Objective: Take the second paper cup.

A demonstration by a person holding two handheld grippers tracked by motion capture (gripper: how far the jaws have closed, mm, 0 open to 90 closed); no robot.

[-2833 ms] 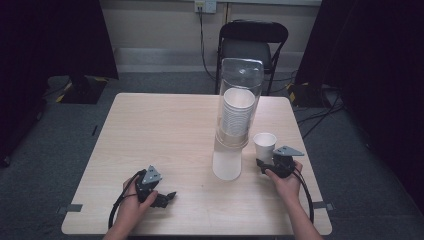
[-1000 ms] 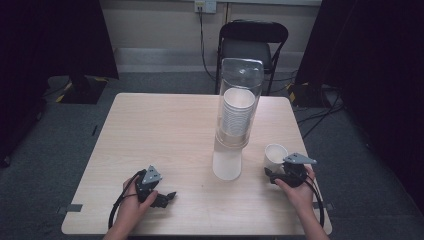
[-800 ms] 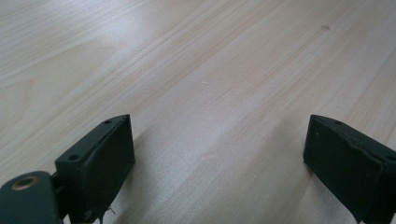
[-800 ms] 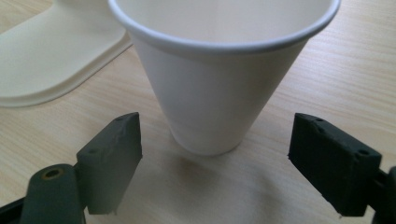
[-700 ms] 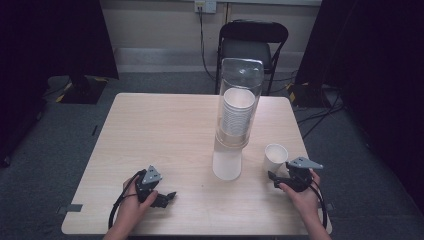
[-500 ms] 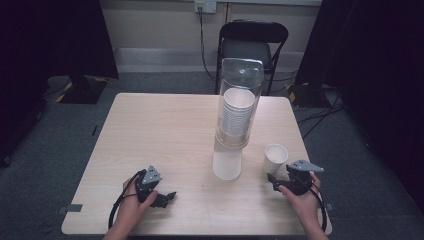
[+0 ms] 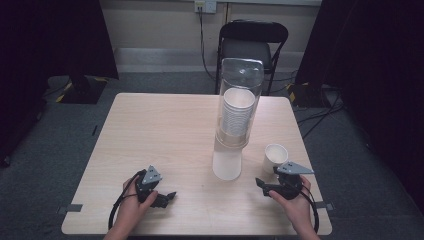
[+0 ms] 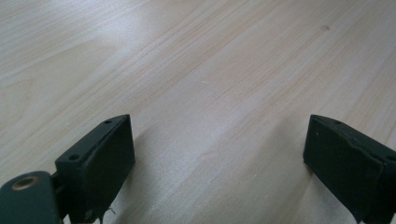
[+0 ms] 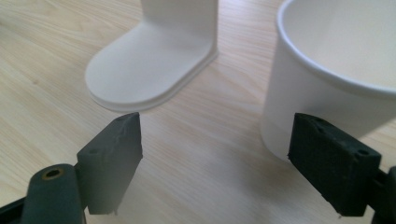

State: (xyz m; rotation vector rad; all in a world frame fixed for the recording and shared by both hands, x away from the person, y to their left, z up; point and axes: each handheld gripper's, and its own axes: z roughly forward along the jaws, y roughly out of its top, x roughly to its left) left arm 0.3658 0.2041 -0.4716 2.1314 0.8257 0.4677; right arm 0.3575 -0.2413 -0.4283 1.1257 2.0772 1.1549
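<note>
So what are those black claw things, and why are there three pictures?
They are grippers: simple tools with two jaws that a person squeezes by hand. No robot here. One picture comes from a camera up high, looking down on the table. There you see the left gripper and the right gripper, each in a hand. The other two pictures come from little cameras riding on the grippers, looking out between their black jaws. On the table stands a tall clear dispenser with a stack of paper cups inside, and one loose cup beside it. Both grippers are open and hold nothing. The left one looks at bare wood. The right one sits close to the cup, which stands just past one jaw.
</note>
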